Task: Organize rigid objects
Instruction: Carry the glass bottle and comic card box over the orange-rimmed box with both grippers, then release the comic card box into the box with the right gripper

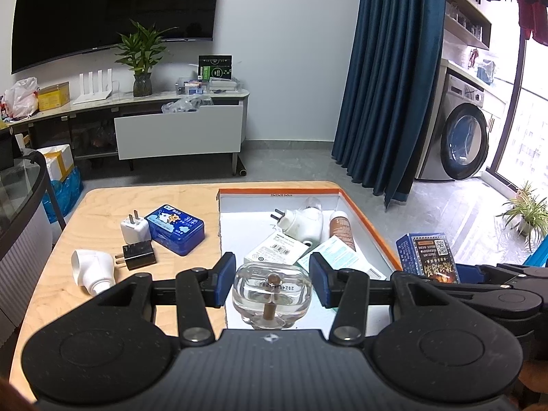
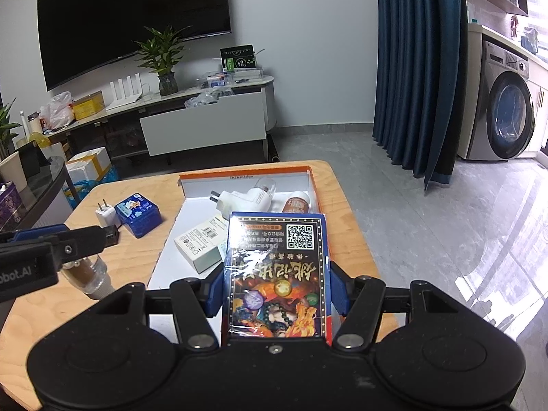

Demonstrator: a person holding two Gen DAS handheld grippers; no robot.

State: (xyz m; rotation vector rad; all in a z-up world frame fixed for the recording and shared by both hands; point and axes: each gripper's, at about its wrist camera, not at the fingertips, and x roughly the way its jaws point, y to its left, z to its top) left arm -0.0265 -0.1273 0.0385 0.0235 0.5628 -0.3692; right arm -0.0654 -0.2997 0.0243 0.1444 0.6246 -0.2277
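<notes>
Left wrist only: white tube (image 1: 93,271) on table (image 1: 85,215) beside black plug (image 1: 138,255)

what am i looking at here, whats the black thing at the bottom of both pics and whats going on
Each picture comes from a camera mounted on a hand-held two-finger tool; a person carries one in each hand, and no robot arm is involved. The black shape is that tool's own body. In the left wrist view, the left tool holds a small clear glass bottle. In the right wrist view, the right tool holds a colourful printed box. Below is a wooden table with an orange-rimmed box already holding several items. A blue tin, white charger and black charger wait on the table beside it.
</notes>
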